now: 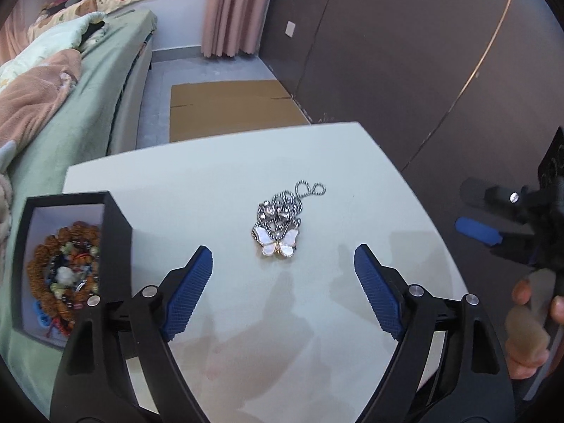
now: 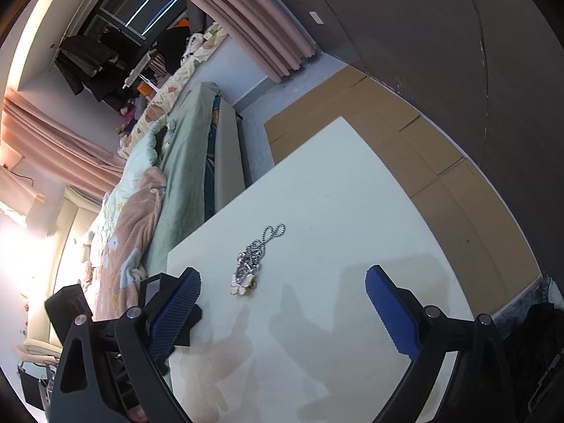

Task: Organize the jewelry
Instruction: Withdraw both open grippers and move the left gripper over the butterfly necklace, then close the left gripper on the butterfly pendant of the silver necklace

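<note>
Blue ribbed pads line both black grippers; the left gripper (image 1: 283, 261) and right gripper (image 2: 283, 283) each gape wide, holding nothing. Only the left view looks into the black box (image 1: 116, 225) at the table's left edge, heaped with brown beads (image 1: 65, 268). Farther out on the smooth white table (image 1: 218, 176), the necklace (image 1: 282, 222) lies bunched: pearly butterfly pendant, silver ball chain.

Black tongs (image 1: 283, 253), blue ribbed pads (image 1: 187, 296)
</note>
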Demonstrator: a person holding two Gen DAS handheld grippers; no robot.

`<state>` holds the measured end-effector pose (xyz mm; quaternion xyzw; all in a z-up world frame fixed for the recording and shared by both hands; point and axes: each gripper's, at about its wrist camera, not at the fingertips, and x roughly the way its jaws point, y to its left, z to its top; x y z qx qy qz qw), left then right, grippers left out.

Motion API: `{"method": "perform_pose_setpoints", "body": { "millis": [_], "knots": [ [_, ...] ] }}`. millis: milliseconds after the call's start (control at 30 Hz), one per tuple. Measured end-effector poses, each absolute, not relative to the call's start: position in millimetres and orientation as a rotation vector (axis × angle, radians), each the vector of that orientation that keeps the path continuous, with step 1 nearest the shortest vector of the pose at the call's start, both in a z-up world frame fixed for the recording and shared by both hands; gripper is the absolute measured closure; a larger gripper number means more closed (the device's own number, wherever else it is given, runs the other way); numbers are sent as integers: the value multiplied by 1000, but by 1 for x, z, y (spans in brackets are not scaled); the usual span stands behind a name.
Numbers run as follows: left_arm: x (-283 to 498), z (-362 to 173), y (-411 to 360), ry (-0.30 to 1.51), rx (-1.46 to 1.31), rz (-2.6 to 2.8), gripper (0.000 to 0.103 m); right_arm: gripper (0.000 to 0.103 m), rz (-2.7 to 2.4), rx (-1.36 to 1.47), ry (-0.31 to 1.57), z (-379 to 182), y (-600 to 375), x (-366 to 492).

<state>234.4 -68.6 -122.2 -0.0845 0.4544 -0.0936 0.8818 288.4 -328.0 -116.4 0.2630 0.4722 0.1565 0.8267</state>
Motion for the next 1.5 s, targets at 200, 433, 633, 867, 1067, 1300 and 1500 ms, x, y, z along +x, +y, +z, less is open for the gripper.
{"method": "perform_pose_setpoints", "body": {
  "millis": [200,433,633,867,1067,1300,1500],
  "knots": [
    [246,-141,-71,976,-176,-191,31,11,339,536,1023,-127,-321,296],
    [257,-157,-72,1008,-193,-202,42,18,333,533,1054,-140,-316,305],
    [262,-166,-77,1018,-183,-200,51,23,349,520,1077,-148,-306,311],
    [264,-164,-68,1029,-221,-206,76,24,368,499,1096,-152,-289,315],
    [258,-150,-58,1006,-246,-222,76,25,371,488,1105,-156,-282,316],
    [251,-132,-46,996,-243,-232,76,43,415,483,1129,-163,-264,324],
    [247,-125,-31,988,-259,-221,76,49,459,475,1164,-172,-232,332]
  ]
}}
